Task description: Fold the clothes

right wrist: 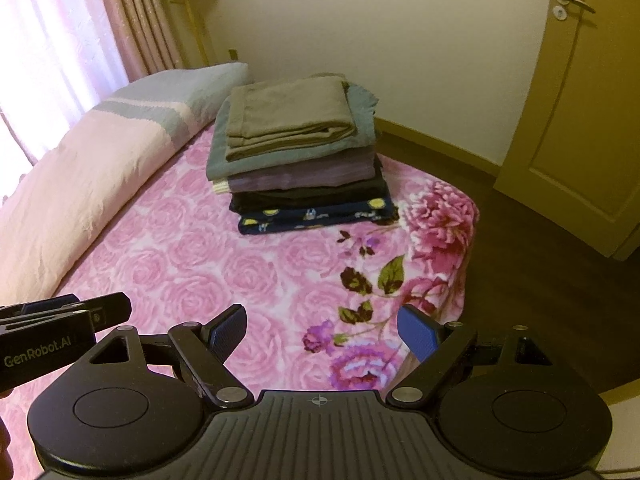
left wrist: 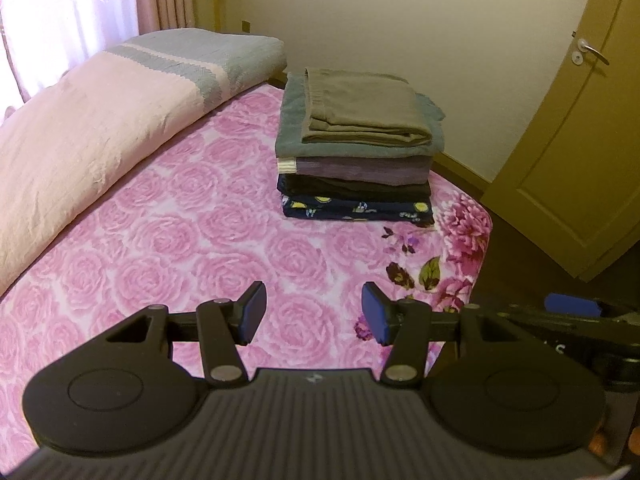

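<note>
A stack of folded clothes stands on the far right part of the bed, with an olive piece on top, then teal, purple, black and a navy patterned one at the bottom. It also shows in the right wrist view. My left gripper is open and empty, held over the near part of the bed, well short of the stack. My right gripper is open and empty, over the bed's near right corner. The left gripper's body shows at the left edge of the right wrist view.
The bed has a pink rose blanket. A rolled pink and grey quilt lies along its left side by the curtains. A yellow door and dark wooden floor are to the right.
</note>
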The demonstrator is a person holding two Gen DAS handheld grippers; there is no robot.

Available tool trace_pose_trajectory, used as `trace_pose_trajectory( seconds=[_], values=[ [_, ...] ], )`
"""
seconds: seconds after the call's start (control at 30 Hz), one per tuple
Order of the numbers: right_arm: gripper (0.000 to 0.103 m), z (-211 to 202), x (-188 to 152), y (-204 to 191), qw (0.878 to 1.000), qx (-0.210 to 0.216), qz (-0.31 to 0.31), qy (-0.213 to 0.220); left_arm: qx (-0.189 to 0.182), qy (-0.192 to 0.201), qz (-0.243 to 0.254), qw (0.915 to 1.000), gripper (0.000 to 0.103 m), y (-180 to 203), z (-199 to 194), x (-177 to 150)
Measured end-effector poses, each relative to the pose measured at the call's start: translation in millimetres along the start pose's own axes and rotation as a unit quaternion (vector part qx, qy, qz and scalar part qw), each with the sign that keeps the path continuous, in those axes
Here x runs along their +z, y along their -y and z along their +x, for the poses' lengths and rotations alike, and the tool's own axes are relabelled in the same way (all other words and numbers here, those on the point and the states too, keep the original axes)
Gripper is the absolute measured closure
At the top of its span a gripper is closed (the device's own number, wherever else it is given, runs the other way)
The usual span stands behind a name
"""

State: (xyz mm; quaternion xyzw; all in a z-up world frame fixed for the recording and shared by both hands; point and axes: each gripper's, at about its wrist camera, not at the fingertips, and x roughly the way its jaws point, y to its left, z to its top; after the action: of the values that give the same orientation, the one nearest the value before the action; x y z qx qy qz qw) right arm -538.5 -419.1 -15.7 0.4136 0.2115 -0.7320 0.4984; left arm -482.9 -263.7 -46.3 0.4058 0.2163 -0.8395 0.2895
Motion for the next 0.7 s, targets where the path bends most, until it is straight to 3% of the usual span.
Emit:
trace_pose_trajectory(
  seconds=[0.7],
  values=[
    [0.018, 51.8, 41.6, 23.5, 0.999, 0.029, -0.026, -0.028, 0.029, -0.017, -0.018, 0.9993, 0.050, 26.5, 46.1, 25.2]
  ],
)
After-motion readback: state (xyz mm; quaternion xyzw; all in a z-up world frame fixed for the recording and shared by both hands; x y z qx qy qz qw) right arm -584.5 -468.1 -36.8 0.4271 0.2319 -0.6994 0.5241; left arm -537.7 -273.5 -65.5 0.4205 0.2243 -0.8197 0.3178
